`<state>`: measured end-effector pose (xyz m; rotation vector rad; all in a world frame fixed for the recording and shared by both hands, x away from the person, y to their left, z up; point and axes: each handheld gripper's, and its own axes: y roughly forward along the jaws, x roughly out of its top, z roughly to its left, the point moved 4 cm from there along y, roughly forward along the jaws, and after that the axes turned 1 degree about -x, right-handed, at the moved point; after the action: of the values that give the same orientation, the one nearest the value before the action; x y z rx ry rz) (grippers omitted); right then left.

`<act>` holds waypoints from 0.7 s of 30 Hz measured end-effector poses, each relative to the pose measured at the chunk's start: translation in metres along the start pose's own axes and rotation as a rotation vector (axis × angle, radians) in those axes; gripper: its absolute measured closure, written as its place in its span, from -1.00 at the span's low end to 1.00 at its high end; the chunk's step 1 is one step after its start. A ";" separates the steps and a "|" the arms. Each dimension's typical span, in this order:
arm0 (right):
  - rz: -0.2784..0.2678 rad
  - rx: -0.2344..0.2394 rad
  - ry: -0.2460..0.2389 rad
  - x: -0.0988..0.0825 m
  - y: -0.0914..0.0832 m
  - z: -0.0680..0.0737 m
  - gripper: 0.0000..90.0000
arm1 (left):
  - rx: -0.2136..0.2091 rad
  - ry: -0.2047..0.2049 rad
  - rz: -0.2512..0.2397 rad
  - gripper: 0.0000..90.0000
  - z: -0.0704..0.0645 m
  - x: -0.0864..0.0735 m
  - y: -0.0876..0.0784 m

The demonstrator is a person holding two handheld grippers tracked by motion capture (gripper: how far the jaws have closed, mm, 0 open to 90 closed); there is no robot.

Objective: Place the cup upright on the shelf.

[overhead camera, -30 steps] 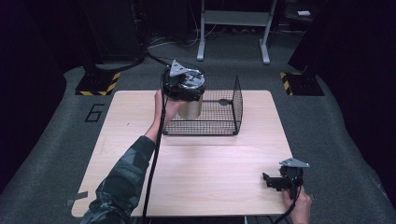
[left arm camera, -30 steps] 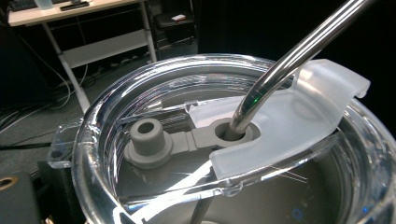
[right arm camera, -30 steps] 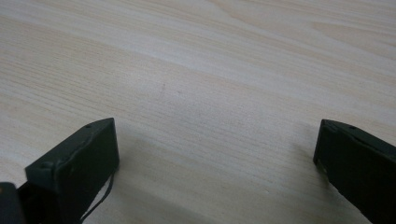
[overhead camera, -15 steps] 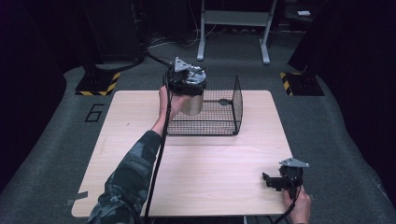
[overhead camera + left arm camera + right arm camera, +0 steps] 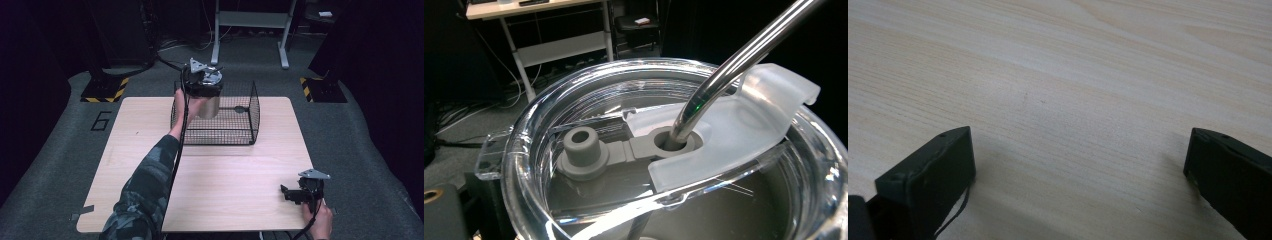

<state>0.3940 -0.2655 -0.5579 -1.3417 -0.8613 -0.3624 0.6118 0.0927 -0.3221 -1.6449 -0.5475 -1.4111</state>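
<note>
Moved: left gripper (image 5: 202, 82) carries tumbler (image 5: 207, 102) farther over basket (image 5: 250, 117), likely to stow it.
Left jaws: cannot tell.
Right gripper (image 5: 292, 194): spread, idle, near basket's front-right.

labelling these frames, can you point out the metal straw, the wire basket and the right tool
metal straw (image 5: 744, 52), left gripper view, on its shaft above the lid.
wire basket (image 5: 252, 107), high view, on its right wall.
right tool (image 5: 1078, 165), right gripper view, midway between its open jaws.

Steel tumbler (image 5: 208, 106) w/ clear lid (image 5: 624, 150), upright over basket (image 5: 239, 125).
</note>
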 end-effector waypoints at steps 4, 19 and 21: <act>0.001 0.002 0.001 0.000 0.000 0.001 -1.00 | -0.004 -0.013 0.008 -0.91 0.001 -0.002 0.007; -0.006 0.003 -0.003 0.001 0.001 0.001 -1.00 | 0.009 -0.026 0.083 -0.91 0.006 -0.021 0.037; -0.006 0.003 -0.002 0.001 0.001 0.001 -1.00 | 0.009 -0.034 0.088 -0.91 0.006 -0.024 0.041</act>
<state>0.3947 -0.2638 -0.5580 -1.3369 -0.8681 -0.3642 0.6409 0.0809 -0.3579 -1.6685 -0.4938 -1.3177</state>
